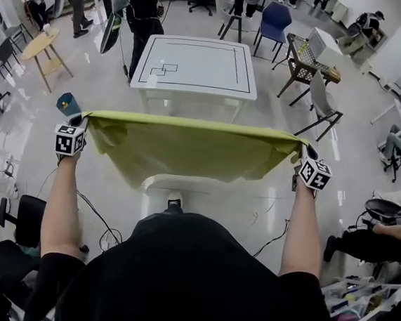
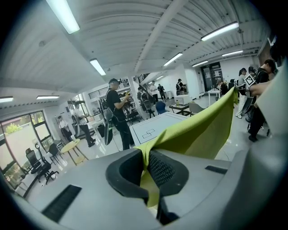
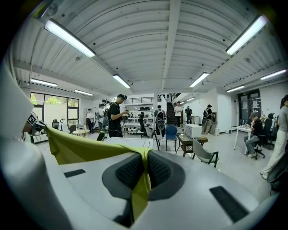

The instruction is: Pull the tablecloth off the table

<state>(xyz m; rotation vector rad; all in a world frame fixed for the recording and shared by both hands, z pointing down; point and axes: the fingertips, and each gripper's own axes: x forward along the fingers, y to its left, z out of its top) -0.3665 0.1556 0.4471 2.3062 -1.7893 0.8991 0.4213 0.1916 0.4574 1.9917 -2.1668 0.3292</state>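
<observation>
Tablecloth (image 1: 187, 151) hung in the air, off the table (image 1: 193, 85).
Nearest, the left hand-held gripper (image 1: 81, 120) and right hand-held gripper (image 1: 304, 151) each had their jaws clamped on a top corner of the yellow-green tablecloth. Its upper edge was stretched taut between them and the rest sagged below. Beyond it stood the bare white table.

Tablecloth (image 1: 187, 151): thin yellow-green cloth, matt, soft folds. Table (image 1: 195, 64): white top, smooth, slight sheen. Left gripper (image 2: 146, 164) & right gripper (image 3: 145, 167): grey plastic shells, matt, smooth; pads (image 3: 158, 170) black, rubbery-looking w/ fine dotted texture. Floor (image 1: 27, 132): pale, glossy, reflects lights. Small round table (image 1: 41, 42): light wood, matt.
</observation>
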